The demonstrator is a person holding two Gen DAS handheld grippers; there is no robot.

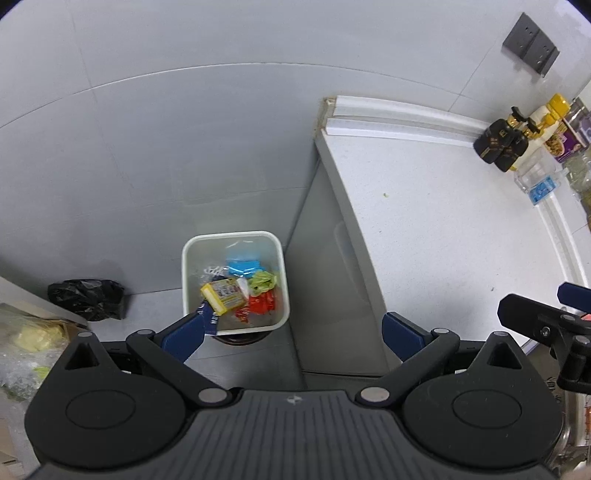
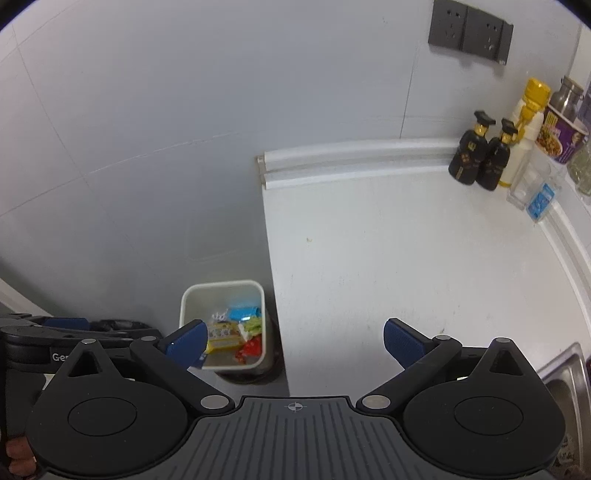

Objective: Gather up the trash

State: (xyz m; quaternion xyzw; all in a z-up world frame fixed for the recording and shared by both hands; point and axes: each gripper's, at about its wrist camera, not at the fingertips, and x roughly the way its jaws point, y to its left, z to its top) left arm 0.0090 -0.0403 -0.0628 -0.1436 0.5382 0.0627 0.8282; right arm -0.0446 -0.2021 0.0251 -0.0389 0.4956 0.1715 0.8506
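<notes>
Now, your view, line by line:

Left claw (image 1: 293,332): released; your blue pads stand wide apart with nothing between them, pointing steeply down at the floor beside the tabletop.
Right claw (image 2: 295,341): released too; your jaws are spread as wide as they go and grip nothing, one pad over the bin side and the other over the tabletop edge.
Other claw in sight: your right claw shows at the right edge of the left wrist view, and your left claw sits low at the left edge of the right wrist view.
White square plastic bin (image 1: 184,266): on the floor below you, against the grey wall and just beside the cabinet side.
Trash in the bin: a yellow printed carton (image 1: 223,294), a crumpled red wrapper (image 1: 260,304), a green wrapper (image 1: 262,280) and a bright blue packet (image 1: 242,266), all lying together inside the bin.
White speckled tabletop (image 2: 388,258): to the right of the bin, mostly bare.
Back corner of the tabletop: two dark bottles with gold necks (image 2: 480,158), a white bottle with a yellow cap (image 2: 524,122) and a purple noodle cup (image 2: 561,140) stand close together.
Black plastic bag (image 1: 86,299): on the floor left of the bin, apart from it.
Grey wall sockets (image 2: 469,31): on the wall above the tabletop.
</notes>
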